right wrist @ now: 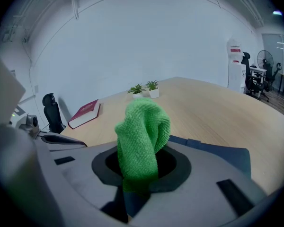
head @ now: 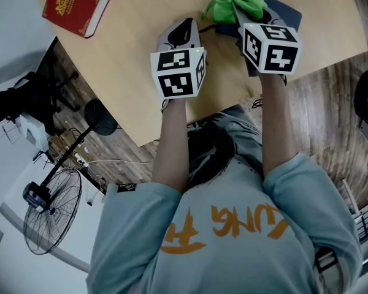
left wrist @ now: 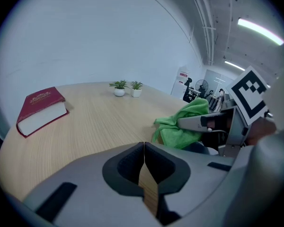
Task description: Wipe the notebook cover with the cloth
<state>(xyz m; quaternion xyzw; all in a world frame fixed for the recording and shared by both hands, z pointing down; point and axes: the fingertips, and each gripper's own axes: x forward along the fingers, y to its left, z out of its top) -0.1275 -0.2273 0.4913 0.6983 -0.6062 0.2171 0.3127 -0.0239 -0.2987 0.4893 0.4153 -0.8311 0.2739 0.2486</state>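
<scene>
Notebook (head: pixel 286 12) lying flat on the pale wood desk (head: pixel 135 60), with a green cloth (head: pixel 232 3) bunched on it.
The room is an office with a plank floor and a standing fan (head: pixel 51 210). A red book (head: pixel 78 5) lies well apart to the left, and two small potted plants (left wrist: pixel 127 87) stand farther back. The right tool (right wrist: pixel 139 174) pinches the cloth and hides much of the dark blue cover, so its long axis is unclear. The left tool (left wrist: pixel 144 171), jaws together on nothing, is just beside.

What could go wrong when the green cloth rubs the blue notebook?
1. The left gripper is shut on nothing and sits beside the notebook without pressing on it, so the notebook might slide when rubbed.
2. The right gripper pinches only a bunched part of the cloth, so the cloth might slip out or wipe just a narrow strip.
</scene>
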